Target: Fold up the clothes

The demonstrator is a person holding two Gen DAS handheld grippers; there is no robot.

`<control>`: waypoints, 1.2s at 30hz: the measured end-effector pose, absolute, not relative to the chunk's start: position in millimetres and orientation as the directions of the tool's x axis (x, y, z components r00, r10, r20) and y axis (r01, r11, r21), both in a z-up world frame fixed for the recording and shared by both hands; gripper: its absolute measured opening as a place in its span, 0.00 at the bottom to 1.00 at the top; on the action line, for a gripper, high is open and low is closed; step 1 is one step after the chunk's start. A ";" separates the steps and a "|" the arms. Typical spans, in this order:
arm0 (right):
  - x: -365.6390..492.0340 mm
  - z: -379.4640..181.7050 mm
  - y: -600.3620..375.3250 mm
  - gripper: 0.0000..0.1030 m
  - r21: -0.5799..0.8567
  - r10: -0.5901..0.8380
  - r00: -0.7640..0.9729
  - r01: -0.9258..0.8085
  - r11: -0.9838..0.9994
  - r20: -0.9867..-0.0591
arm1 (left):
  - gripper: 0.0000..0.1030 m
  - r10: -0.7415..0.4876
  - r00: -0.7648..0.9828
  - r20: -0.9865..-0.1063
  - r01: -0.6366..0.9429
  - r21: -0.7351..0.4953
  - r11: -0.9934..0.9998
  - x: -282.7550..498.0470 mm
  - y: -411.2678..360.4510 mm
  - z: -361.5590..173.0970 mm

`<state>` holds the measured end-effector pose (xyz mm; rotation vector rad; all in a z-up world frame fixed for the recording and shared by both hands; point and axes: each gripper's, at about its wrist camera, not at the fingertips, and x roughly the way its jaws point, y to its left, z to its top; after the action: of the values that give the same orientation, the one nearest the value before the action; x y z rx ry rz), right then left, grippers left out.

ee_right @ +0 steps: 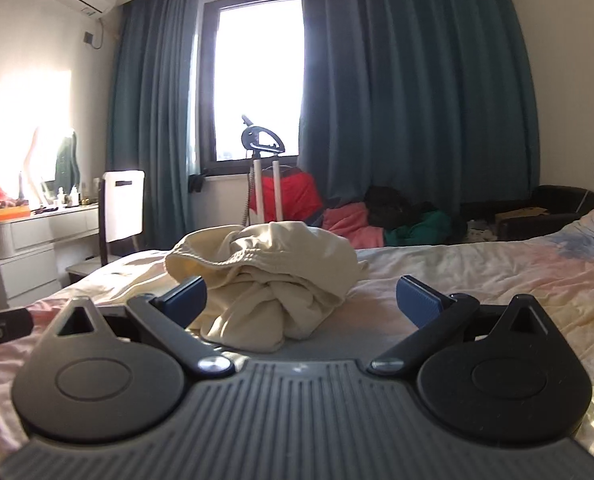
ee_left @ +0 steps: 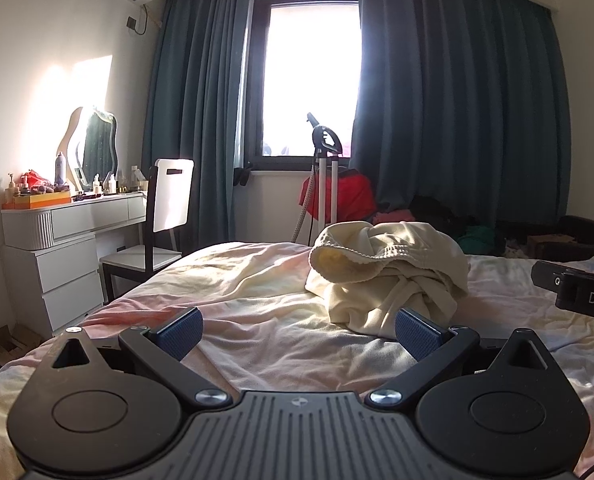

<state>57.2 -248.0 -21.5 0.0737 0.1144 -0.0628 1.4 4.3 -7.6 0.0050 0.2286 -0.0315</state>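
A cream garment (ee_left: 389, 272) lies crumpled in a heap on the bed sheet (ee_left: 249, 292), its ribbed elastic hem turned up on top. My left gripper (ee_left: 299, 330) is open, low over the sheet; the heap sits just beyond its right fingertip. In the right wrist view the same garment (ee_right: 269, 280) bulks between and just ahead of the blue pads of my right gripper (ee_right: 302, 298), which is open with nothing held. The right gripper's body (ee_left: 577, 292) shows at the right edge of the left wrist view.
A white dresser (ee_left: 65, 248) with bottles and a mirror stands left of the bed, a white chair (ee_left: 165, 216) beside it. Beyond the bed are a garment steamer (ee_left: 325, 168), a pile of red, pink and green clothes (ee_right: 357, 216), dark curtains and a bright window.
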 end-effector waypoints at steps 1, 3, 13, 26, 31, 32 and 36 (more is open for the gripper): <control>56.9 -21.7 -247.8 1.00 0.075 -0.050 0.991 0.060 0.995 -0.121 | 1.00 -0.031 0.973 -0.228 0.032 0.001 0.999 1.8 4.4 -7.9; 57.9 -21.6 -247.9 1.00 0.090 -0.033 0.991 0.045 0.995 -0.127 | 1.00 -0.032 0.973 -0.230 0.033 0.000 0.999 2.6 4.4 -8.5; 59.0 -15.2 -250.7 0.83 0.138 -0.006 0.989 0.027 0.990 -0.146 | 1.00 -0.040 0.967 -0.251 0.048 0.025 0.999 8.3 -2.0 -16.5; 62.2 -7.5 -262.3 0.36 0.261 0.045 0.984 0.001 0.965 -0.171 | 1.00 -0.059 0.947 -0.315 0.076 0.042 0.996 25.1 -13.5 -33.6; 64.5 -6.2 -271.2 0.13 0.304 0.036 0.977 0.031 0.952 -0.212 | 1.00 -0.058 0.937 -0.344 0.066 0.012 0.998 54.1 -12.1 -38.3; 67.1 -7.2 -273.0 0.13 0.310 0.039 0.976 0.030 0.950 -0.213 | 1.00 -0.049 0.937 -0.346 0.058 0.018 0.998 65.3 -12.8 -37.4; 77.4 -11.2 -280.5 0.13 0.337 0.049 0.976 0.027 0.941 -0.214 | 1.00 -0.032 0.936 -0.350 0.039 0.012 0.999 121.9 -15.2 -35.7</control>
<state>77.4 -280.5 -11.2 0.3457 0.2220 0.0113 121.9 -15.2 -35.7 0.0185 0.3577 -0.0362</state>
